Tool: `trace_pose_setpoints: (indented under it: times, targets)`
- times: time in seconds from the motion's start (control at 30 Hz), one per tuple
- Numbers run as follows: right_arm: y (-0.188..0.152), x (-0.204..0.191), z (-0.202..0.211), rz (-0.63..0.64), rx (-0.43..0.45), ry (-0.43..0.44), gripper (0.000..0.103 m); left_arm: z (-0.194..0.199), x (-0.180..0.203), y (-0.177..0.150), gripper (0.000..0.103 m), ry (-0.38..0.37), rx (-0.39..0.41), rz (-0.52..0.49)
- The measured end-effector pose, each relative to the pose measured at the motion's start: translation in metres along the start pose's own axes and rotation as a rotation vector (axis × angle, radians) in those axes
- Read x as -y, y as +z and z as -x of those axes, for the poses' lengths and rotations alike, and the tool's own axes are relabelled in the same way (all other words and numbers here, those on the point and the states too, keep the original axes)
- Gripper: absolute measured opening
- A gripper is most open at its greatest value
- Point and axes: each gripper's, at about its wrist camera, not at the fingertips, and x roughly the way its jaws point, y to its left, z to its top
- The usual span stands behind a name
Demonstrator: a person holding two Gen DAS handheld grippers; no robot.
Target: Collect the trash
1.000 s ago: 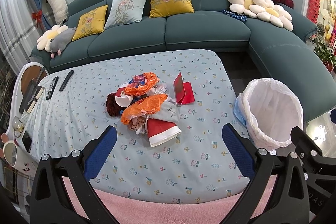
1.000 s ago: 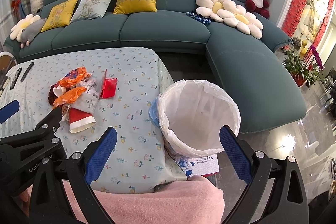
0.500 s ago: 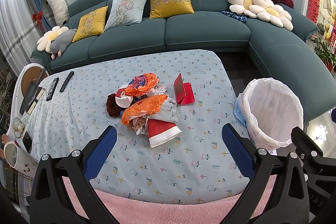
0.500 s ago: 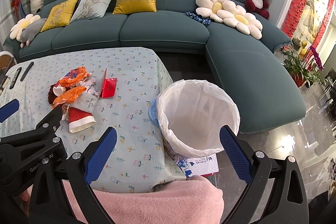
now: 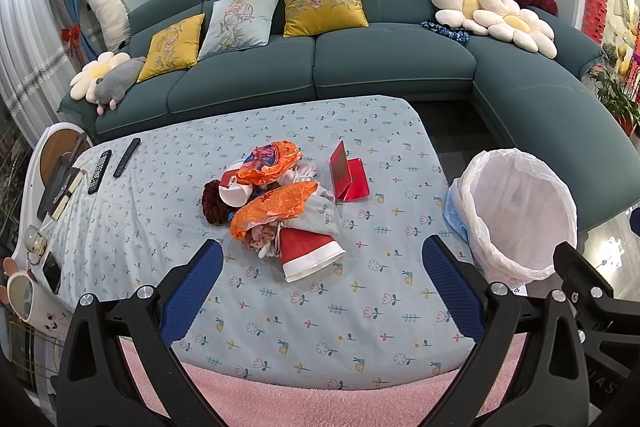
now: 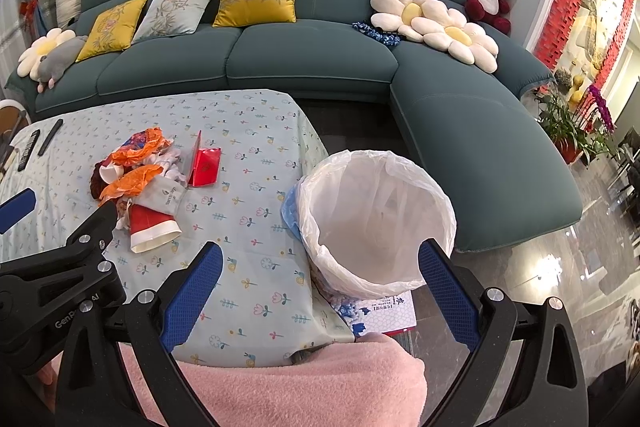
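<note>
Left hand-held gripper [image 5: 320,291]: blue fingers spread wide, nothing between them; it hovers over the near part of the desk, just short of the trash pile
Right hand-held gripper [image 6: 320,287]: fingers also wide apart and empty, poised above the near rim of the bin
Desk [image 5: 280,331]: covered by a pale blue cloth with small flower prints; the bin stands off its right edge
Trash pile [image 5: 280,203]: heaped near the middle of the desk, well left of the bin
Cup [image 5: 310,255]: red paper cup with a white rim, lying on its side at the near edge of the pile, mouth toward the camera
Wrappers [image 5: 272,207]: two crumpled orange ones, one behind the other, on top of the pile
Pouch [image 5: 320,215]: grey cloth, touching the cup, between it and the red card
Red card [image 5: 348,175]: folded, one flap standing up, just beside the pile on the side toward the bin
Bin [image 6: 380,223]: lined with a white plastic bag, mouth open, close against the desk's right edge; a blue bag is tucked between it and the cloth
Remotes [image 5: 112,163]: two black ones at the far left of the desk, well apart from the pile
Sofa [image 5: 360,67]: teal, curving behind the desk and round past the bin, with cushions on it
Pink sleeve [image 6: 300,383]: fuzzy, at the bottom of both views
</note>
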Motion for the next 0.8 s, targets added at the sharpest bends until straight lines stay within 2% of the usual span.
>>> trace_pose_setpoints:
  times: [0.8]
  targets:
    - [-0.0020,0.0049,0.0013,-0.002,0.003,-0.022,0.095,0.0013,0.0048,0.0014,0.095,-0.008,-0.003,0.000]
